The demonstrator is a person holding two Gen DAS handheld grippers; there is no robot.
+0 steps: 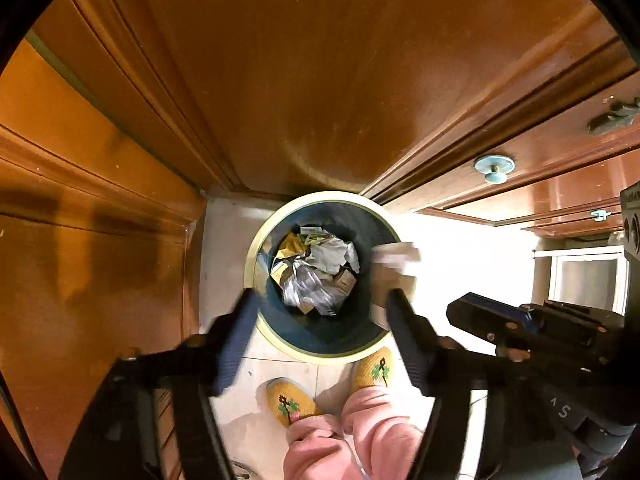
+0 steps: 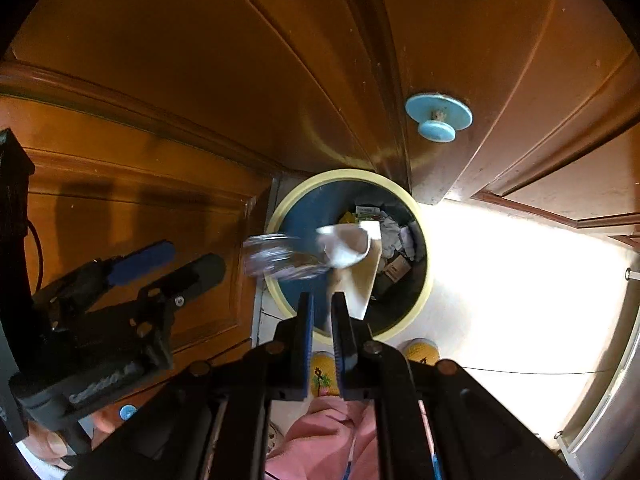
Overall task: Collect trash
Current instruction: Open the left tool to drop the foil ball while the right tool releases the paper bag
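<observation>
Left gripper (image 1: 320,308) gapes empty above the trash bin (image 1: 256,240); right gripper (image 2: 322,308) pinches a paper bag (image 2: 360,280) over the rim. Early release risks floor spillage.

Cream rim (image 1: 256,256) on the bin, dark blue inside. In it, white crumpled paper (image 1: 332,254), yellow wrappers (image 1: 294,244), clear silvery plastic (image 1: 308,286). Orange-brown wood cabinets (image 1: 320,80) all round, pale blue knobs (image 2: 438,114) on them. Yellow slippers (image 1: 292,398) with a brown flower and green leaves stitched on, pink trousers (image 1: 360,432) above. Black grippers, blue pads (image 2: 306,344). A white and tan cup (image 2: 352,264) over the bin, and a blurred clear bottle (image 2: 276,256).
</observation>
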